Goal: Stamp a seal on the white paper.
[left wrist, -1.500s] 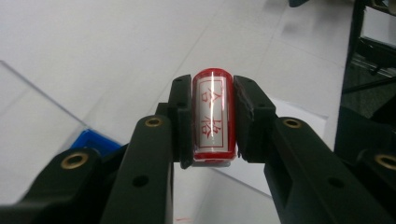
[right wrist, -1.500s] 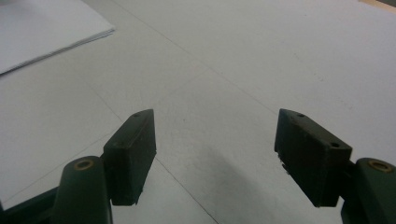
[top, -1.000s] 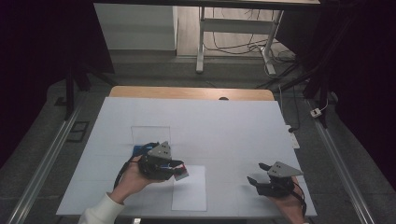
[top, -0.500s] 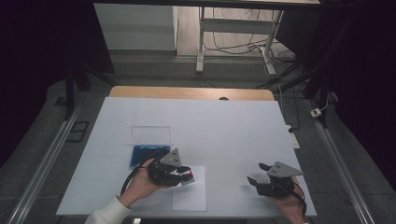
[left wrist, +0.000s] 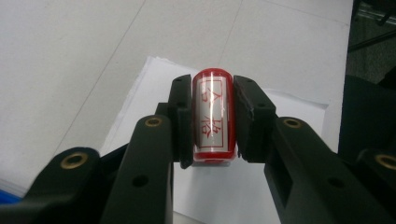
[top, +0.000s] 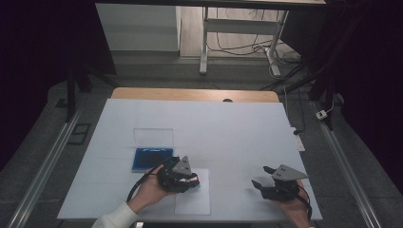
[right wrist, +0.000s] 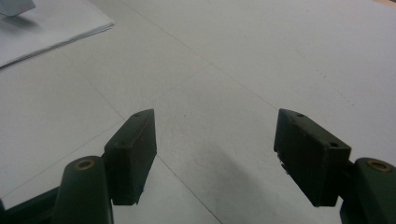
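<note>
Now left gripper [left wrist: 212,121], fingers clamped on the stamp [left wrist: 213,114], long axis along them, hangs just above the paper [top: 192,199]. Right gripper [right wrist: 215,154] fingers apart, farther off over the table [top: 228,128].

Glossy red-and-white plastic stamp cylinder [left wrist: 213,115] catching the light between matt black plastic jaws.
Brass-looking rivets gleam on the left gripper [left wrist: 212,122]; the flat white paper stack [left wrist: 154,93] looks smooth, and the pale matt counter [top: 228,128] is wood-edged.
</note>
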Motion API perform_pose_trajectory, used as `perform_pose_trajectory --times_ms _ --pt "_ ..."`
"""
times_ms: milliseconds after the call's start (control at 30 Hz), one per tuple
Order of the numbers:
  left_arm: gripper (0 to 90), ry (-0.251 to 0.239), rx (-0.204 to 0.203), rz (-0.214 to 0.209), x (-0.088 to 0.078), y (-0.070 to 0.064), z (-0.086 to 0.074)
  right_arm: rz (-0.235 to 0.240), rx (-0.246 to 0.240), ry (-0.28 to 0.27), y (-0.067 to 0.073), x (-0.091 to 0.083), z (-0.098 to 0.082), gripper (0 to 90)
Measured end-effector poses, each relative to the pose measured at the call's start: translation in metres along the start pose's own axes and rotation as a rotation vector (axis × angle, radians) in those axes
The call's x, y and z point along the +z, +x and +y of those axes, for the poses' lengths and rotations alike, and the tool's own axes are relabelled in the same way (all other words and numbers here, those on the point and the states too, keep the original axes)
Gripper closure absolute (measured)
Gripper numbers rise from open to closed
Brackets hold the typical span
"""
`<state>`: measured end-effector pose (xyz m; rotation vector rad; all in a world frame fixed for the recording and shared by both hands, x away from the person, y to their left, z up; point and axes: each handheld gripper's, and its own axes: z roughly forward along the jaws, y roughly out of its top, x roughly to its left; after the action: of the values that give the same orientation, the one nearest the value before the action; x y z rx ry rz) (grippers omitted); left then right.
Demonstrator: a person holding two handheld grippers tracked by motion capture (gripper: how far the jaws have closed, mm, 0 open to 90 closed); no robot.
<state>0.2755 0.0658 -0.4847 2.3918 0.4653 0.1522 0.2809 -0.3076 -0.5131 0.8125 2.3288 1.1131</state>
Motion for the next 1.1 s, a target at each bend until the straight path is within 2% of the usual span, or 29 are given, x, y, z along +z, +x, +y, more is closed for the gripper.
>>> perform_pose_trajectory --times_ms 1100 --pt "70.2 0.038 -0.001 0.014 0.012 0.001 -0.002 0.000 0.000 0.004 0.000 0.000 0.000 29.4"
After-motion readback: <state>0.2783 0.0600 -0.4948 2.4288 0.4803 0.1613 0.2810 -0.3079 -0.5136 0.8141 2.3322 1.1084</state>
